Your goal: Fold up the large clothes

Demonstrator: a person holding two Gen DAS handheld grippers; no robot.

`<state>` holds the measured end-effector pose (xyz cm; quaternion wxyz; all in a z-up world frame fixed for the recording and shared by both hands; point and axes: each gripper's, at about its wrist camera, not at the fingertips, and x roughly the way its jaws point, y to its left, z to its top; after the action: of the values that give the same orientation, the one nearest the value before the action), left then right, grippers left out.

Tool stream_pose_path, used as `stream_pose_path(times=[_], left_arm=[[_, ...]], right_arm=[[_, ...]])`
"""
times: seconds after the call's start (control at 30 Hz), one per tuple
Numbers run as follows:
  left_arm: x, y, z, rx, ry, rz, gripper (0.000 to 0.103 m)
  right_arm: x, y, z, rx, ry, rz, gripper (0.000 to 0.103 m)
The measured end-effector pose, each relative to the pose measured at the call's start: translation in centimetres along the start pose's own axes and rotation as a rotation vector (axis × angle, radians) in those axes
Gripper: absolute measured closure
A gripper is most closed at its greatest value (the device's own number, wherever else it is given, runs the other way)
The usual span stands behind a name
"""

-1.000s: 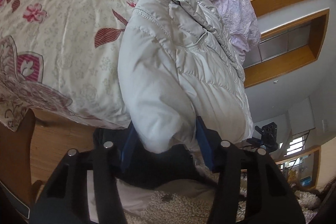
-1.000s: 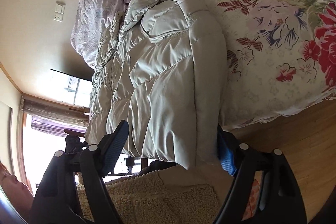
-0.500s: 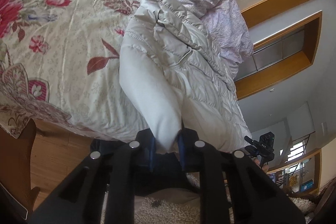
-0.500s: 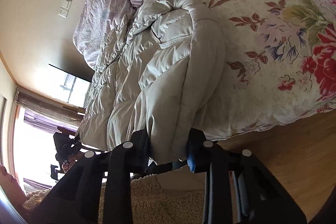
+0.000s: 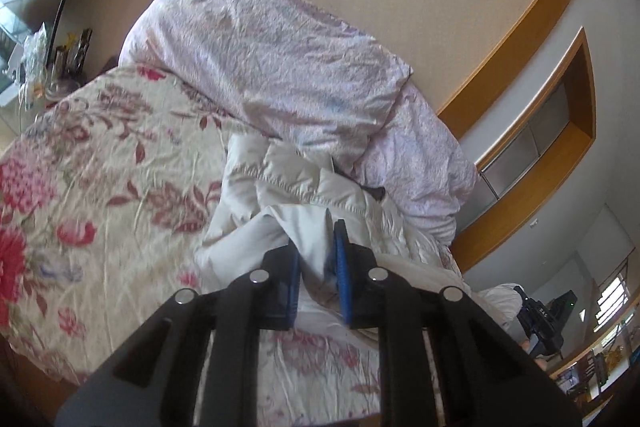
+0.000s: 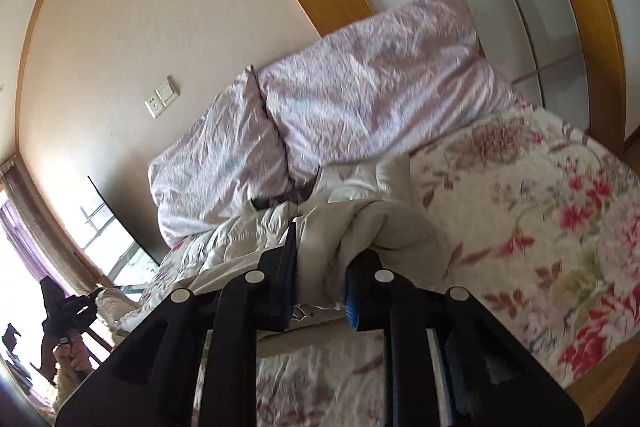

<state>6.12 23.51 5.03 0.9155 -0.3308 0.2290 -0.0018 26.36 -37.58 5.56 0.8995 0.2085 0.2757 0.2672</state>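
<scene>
the big flowery bed [image 5: 100, 163] fills the left camera from 7 to 10 o'clock, and two pink pillows [image 5: 280, 67] lean on the wall at 12 o'clock. the puffy white coat [image 5: 320, 195] lies bunched in the middle of the bed, right below the pillows. the left gripper [image 5: 314, 259] is closed on a white coat edge, and the right gripper [image 6: 320, 267] pinches a thick coat bunch too. i think both hold the bottom edge so it can go up over the top part. only the left camera shows a shelf of small things [image 5: 60, 59] at 9 o'clock; only the right camera shows a bright window [image 6: 24, 247] at 8 o'clock
</scene>
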Motion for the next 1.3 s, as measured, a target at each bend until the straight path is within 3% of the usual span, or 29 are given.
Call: stream_pose_path(times=[0.2,0.4,0.63,0.83,0.9,0.97,1.0,1.03,1.1,1.17,1.3], left_arm=[[5.5,-2.3,6.2,0.099,-0.100,0.092,0.090],[13.5,-2.1,10.8,0.113,-0.107,0.167,0.091],[21.2,-0.6,13.7,0.063,-0.096,0.215,0.091],[26.6,0.1,14.4,0.106,-0.092,0.295,0.091],[28.1,0.4,14.2,0.115,-0.081,0.315,0.090],[28.8,0.8,14.0,0.100,-0.081,0.331,0.083],[28.6,1.1,14.0,0.084,-0.088,0.330,0.072],[28.1,1.1,14.0,0.074,-0.108,0.319,0.050],[25.8,0.2,14.0,0.109,-0.188,0.330,0.022],[23.6,-1.2,13.7,0.177,-0.214,0.313,0.018],[21.1,-4.8,10.9,0.301,-0.191,0.278,0.006]], right_arm=[[5.9,4.4,5.2,-0.116,-0.137,-0.079,0.083],[13.4,6.1,8.2,-0.136,-0.202,-0.175,0.083],[22.6,4.3,9.4,-0.062,-0.168,-0.341,0.083],[27.7,2.0,8.6,0.033,-0.104,-0.496,0.081],[29.1,1.0,8.2,0.068,-0.050,-0.526,0.068],[29.7,0.2,8.0,0.093,-0.013,-0.551,0.035],[29.1,0.1,8.1,0.099,-0.032,-0.559,0.027],[27.9,0.1,8.4,0.100,-0.077,-0.545,0.020],[25.5,0.8,9.0,0.082,-0.165,-0.500,0.018],[23.7,2.2,9.5,0.020,-0.180,-0.396,0.018],[24.5,6.3,7.7,-0.207,-0.003,-0.258,0.018]])
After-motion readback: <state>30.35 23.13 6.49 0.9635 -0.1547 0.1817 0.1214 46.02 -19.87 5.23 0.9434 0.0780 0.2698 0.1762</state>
